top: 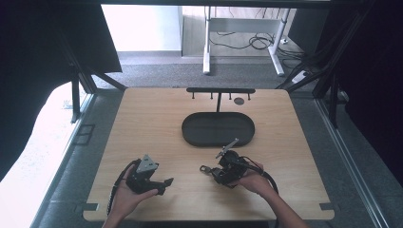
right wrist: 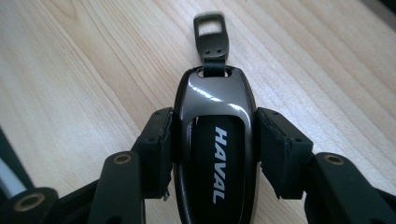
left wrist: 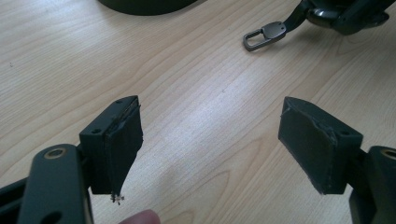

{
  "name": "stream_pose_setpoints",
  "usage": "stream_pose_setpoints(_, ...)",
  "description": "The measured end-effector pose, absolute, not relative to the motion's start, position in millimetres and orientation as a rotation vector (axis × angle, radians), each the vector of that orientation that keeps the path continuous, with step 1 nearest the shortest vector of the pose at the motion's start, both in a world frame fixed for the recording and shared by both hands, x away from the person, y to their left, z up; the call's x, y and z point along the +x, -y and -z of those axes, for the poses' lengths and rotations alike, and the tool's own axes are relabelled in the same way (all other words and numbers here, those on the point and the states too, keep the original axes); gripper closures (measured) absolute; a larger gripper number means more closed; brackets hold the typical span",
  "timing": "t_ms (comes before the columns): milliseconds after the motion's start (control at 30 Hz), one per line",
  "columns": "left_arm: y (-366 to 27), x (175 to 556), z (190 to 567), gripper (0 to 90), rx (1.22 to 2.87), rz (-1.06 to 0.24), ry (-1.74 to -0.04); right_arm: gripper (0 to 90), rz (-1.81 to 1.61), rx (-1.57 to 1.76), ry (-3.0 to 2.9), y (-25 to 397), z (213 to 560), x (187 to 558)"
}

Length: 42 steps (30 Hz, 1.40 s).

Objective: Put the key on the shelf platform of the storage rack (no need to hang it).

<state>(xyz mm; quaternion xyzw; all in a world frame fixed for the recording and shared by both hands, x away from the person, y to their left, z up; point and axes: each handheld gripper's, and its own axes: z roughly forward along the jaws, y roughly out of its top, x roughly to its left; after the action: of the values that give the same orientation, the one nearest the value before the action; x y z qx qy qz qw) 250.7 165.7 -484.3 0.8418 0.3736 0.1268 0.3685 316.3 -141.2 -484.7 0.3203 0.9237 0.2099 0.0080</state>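
**Right gripper clamps a key fob near the front edge; left gripper spread wide**

Nearest to us, at the table's front edge, we hold a gripper in each hand. The left gripper (top: 167,182) sits toward the front-left of the table (top: 142,118), cradled from below by the left hand (top: 126,197), its grey three-cornered plate facing up and its tips pointing right. In the left gripper view its jaws stand wide apart with bare wood between them, gripping nothing; a fingertip shows at the bottom edge of that view.

To its right, well apart, the right gripper (top: 215,172) sits front of centre, the right hand (top: 256,183) gripping it from the right side with the forearm coming in from the front-right. Its tips point left, toward the other gripper. In the right gripper view we see its jaws clenched on the two sides of a glossy dark key fob (right wrist: 215,140) marked HAVAL, held lengthwise between the pads (right wrist: 159,140). A short black strap runs from the fob's far end to a metal loop (right wrist: 210,25), which juts beyond the jaws. We cannot tell whether the loop touches the wood.

Farther back, at the table's centre, lies an oval black tray (top: 190,135). Behind it, along the far edge, stands a black T-shaped rack (top: 220,90) with small hooks under its bar.
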Motion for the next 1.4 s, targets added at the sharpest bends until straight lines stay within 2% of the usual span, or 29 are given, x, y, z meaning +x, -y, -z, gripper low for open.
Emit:
stream_pose_setpoints(733,-166.1,250.5,484.5,22.3,2.153,-0.328,-0.964,49.7,-0.825,0.953,-2.836,151.2,437.6,324.5)
stream_pose_setpoints(1400,-166.5,250.6,484.9,22.4,2.156,-0.326,-0.963,49.7,-0.826,0.906,-2.795,149.4,409.1,351.6)
